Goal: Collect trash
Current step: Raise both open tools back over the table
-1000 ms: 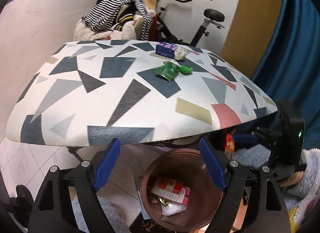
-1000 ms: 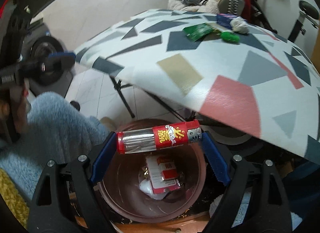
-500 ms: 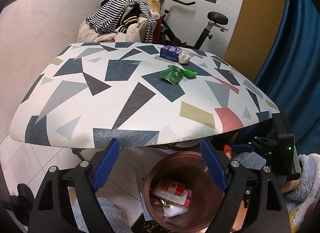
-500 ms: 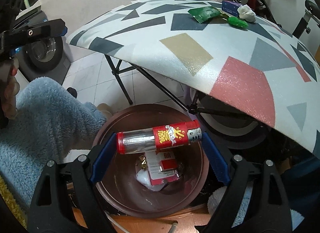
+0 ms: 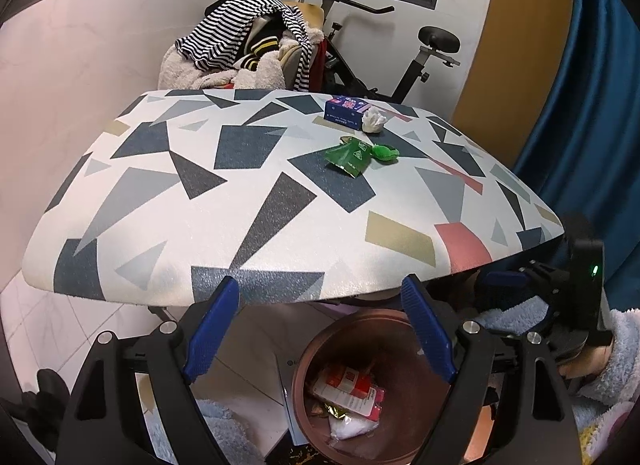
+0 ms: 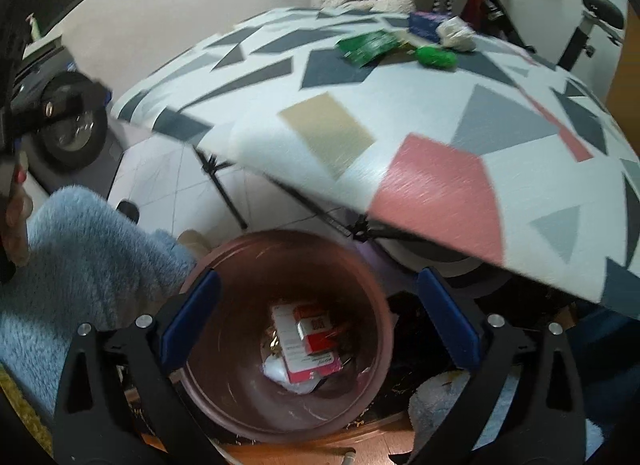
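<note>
Now right gripper [image 6: 318,303] gapes above bin rim [image 6: 376,289].

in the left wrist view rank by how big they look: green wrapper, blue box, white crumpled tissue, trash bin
1. trash bin, nearest the camera, so its lead is partly nearness
2. green wrapper
3. blue box, close to the wrapper, unsure
4. white crumpled tissue
</note>
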A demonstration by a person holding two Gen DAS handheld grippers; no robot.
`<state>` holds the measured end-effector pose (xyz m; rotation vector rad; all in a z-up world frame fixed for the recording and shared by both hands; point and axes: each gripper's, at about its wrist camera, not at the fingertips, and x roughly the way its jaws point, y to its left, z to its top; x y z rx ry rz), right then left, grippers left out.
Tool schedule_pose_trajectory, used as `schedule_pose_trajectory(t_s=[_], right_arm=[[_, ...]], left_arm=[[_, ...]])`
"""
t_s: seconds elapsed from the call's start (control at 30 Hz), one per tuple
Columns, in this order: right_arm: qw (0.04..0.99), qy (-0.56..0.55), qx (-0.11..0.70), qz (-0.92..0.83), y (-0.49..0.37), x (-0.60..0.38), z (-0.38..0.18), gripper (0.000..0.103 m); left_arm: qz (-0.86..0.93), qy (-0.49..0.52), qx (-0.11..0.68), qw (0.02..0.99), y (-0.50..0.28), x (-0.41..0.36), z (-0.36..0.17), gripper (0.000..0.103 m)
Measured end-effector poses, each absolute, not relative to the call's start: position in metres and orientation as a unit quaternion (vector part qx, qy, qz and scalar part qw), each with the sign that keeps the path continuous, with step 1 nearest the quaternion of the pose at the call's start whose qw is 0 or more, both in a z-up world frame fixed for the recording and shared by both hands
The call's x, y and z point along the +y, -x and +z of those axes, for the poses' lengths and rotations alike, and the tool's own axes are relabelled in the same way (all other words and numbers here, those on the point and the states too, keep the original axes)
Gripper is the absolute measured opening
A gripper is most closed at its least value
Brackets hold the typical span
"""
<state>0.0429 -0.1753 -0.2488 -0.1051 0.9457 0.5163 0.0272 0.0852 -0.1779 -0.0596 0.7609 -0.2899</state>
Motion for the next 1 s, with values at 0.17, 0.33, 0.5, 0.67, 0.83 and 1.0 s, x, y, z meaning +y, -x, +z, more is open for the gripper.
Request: schedule_pose_trajectory(t_s=[0.17,0.33,0.5,0.67,0.83,1.0], right_arm=[[0.868,0.03,0.444,0.222,-0.063,-0.194,-0.231,0.097],[0.882,0.032,0.427,0.196,-0.082,-0.206,-0.209,0.097],[0.894,0.041,0.408,0.183,-0.103,-0.213,-0.19,0.097],[0.899,0.041,0.393,0.191,-0.127,-0.224,-0.175,0.097],[0.903,0.039,0.382,0.191,-0.143,-0.23,-0.168,0.097],[0.906,0.049,0.378,0.185,-0.161,-0.235,-0.167,0.097]], left_arm=[[-0.136,0.019,0.358,0.923,-0.037,0.083,-0.171,0.085],[-0.127,0.011,0.348,0.929,-0.05,0.081,-0.164,0.092],[-0.121,0.007,0.339,0.933,-0.065,0.079,-0.155,0.096],[-0.119,0.0,0.336,0.934,-0.082,0.074,-0.148,0.097],[-0.116,-0.009,0.326,0.938,-0.097,0.07,-0.143,0.097],[-0.116,0.002,0.317,0.941,-0.117,0.069,-0.141,0.097]])
